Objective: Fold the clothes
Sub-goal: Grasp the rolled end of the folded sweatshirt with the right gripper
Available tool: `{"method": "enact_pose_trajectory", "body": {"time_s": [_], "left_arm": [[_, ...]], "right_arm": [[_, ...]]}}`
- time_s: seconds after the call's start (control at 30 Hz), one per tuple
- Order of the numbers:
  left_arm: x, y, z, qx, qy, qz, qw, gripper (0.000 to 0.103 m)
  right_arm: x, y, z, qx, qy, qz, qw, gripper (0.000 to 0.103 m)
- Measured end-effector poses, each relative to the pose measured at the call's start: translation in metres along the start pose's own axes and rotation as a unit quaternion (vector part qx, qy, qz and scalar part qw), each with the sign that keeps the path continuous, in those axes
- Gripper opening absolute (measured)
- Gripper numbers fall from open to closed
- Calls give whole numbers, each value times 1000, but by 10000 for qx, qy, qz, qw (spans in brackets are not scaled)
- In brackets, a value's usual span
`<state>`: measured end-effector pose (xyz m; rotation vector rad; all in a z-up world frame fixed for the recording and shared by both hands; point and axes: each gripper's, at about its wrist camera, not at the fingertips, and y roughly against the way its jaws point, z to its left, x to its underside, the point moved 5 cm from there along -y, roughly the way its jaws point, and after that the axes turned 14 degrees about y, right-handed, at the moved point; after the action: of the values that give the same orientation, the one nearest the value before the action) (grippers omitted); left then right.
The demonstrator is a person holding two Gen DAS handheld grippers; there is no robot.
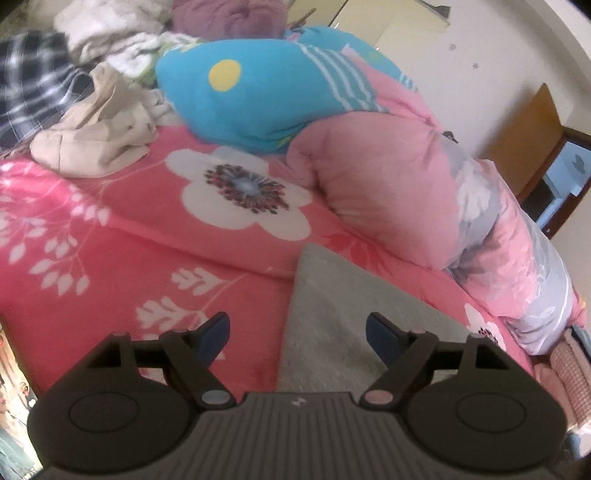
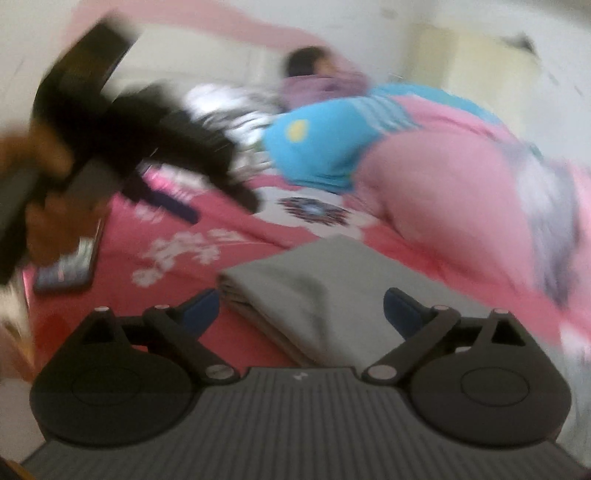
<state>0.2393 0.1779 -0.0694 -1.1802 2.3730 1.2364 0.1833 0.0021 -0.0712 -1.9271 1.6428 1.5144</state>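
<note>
Grey folded garment (image 2: 314, 291) – both jaws wide, empty

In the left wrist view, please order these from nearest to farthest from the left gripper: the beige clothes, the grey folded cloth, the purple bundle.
From the left gripper:
1. Grey folded cloth, directly ahead, reaching between its open fingers.
2. Beige clothes, far left on the bed.
3. Purple bundle, at the very back, top centre.

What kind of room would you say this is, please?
Most likely a bedroom: a bed under a pink floral bedspread, a bundled quilt on it, and unfolded clothes piled at the far end.
</note>
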Motion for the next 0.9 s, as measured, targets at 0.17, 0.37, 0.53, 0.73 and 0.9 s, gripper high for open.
{"method": "enact_pose_trajectory", "body": {"time_s": [0.17, 0.37, 0.53, 0.73, 0.9], "left_arm": [[-8, -11, 1, -32, 165, 165, 9997, 82], [-17, -45, -1, -58, 324, 669, 9972, 82], [-23, -91, -5, -342, 216, 1209, 9918, 81], [-32, -132, -9, -498, 153, 1603, 9857, 77], [-36, -153, -18, -166, 618, 2019, 9773, 42]], "right_arm": [[-4, -51, 24, -209, 857, 550, 9946, 98], [3, -77, 17, -280, 456, 798, 9954, 91], [6, -75, 18, -320, 47, 774, 9965, 48], [6, -63, 9, -59, -322, 539, 9980, 20], [6, -49, 0, 43, -682, 205, 9975, 18]]}}
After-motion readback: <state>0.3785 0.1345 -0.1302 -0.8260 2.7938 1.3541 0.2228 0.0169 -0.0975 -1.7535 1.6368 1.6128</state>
